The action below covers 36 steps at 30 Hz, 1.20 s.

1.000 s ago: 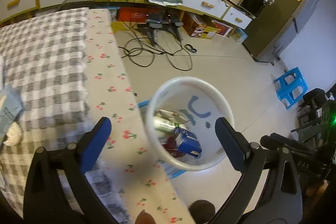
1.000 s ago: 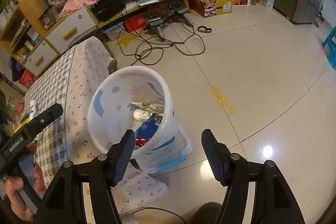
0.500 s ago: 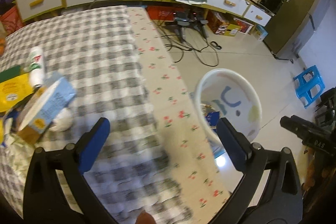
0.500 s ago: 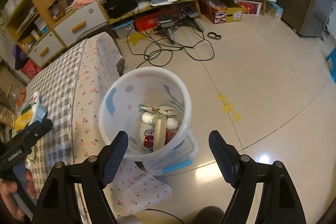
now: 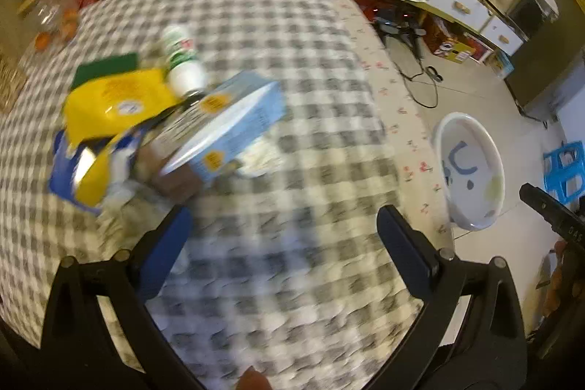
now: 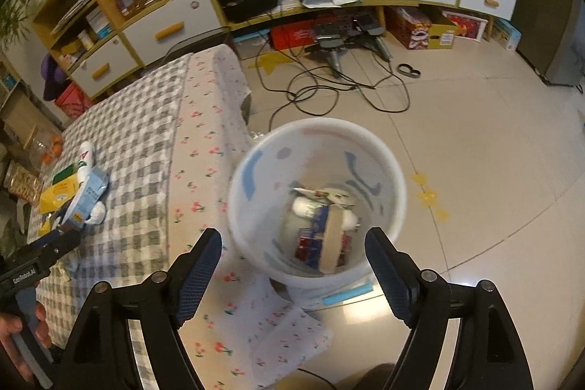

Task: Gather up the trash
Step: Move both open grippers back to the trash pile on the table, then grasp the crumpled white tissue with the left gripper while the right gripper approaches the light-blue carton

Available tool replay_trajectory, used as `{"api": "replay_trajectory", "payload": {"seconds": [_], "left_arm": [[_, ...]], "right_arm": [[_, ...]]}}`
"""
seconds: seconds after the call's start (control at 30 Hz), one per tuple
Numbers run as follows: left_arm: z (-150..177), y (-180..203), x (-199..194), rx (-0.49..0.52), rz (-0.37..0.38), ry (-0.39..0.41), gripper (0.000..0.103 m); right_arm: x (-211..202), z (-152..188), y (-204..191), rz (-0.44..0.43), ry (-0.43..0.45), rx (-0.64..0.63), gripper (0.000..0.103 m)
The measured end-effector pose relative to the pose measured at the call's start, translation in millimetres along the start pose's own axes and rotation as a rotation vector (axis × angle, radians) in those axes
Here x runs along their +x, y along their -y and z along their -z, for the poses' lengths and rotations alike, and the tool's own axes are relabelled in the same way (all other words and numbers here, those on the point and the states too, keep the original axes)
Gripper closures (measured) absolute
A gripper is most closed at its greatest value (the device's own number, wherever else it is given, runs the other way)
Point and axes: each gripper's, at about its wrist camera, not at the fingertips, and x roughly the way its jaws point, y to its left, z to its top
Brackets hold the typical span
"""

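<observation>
Motion blur smears the checked tablecloth (image 5: 292, 280) in the left wrist view, and the print on the light blue carton (image 5: 226, 130) and yellow packet (image 5: 113, 97) cannot be read; the bucket (image 6: 318, 200) hides most of its trash, the pieces overlapping and unclear; the left gripper (image 6: 36, 265) is cut off by the frame edge.

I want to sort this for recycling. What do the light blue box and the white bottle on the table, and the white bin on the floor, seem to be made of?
Light blue box: probably printed cardboard, with flat faces and crisp folded edges.
White bottle: likely plastic, smooth and opaque with a printed label; motion blur hides detail.
White bin: apparently thin translucent plastic, slightly glossy, with light showing through its wall.
</observation>
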Motion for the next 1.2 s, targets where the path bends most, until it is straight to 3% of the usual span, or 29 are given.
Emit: {"api": "replay_trajectory", "payload": {"seconds": [0.43, 0.6, 0.73, 0.87, 0.97, 1.2], "left_arm": [[13.7, -76.2, 1.2, -0.143, -0.021, -0.098, 0.002], [20.5, -104.1, 9.8, -0.233, 0.011, -0.12, 0.005], [21.9, -115.5, 15.2, -0.27, 0.06, -0.12, 0.016], [22.1, -122.0, 19.8, -0.289, 0.107, -0.119, 0.042], [22.2, -125.6, 15.8, -0.305, 0.184, -0.105, 0.057], [21.3, -127.0, -19.7, -0.232, 0.175, -0.025, 0.064]], "right_arm": [[14.9, -4.7, -44.3, -0.025, -0.017, -0.058, 0.019], [20.7, -6.6, -62.2, -0.04, -0.024, -0.078, 0.019], [26.4, -6.7, -80.4, -0.053, -0.031, -0.101, 0.019], [31.5, -7.5, -99.7, -0.07, -0.036, -0.113, 0.019], [35.2, -9.8, -115.4, -0.094, -0.036, -0.112, 0.019], [47.1, -11.5, -164.7, -0.156, -0.04, -0.119, 0.019]]}}
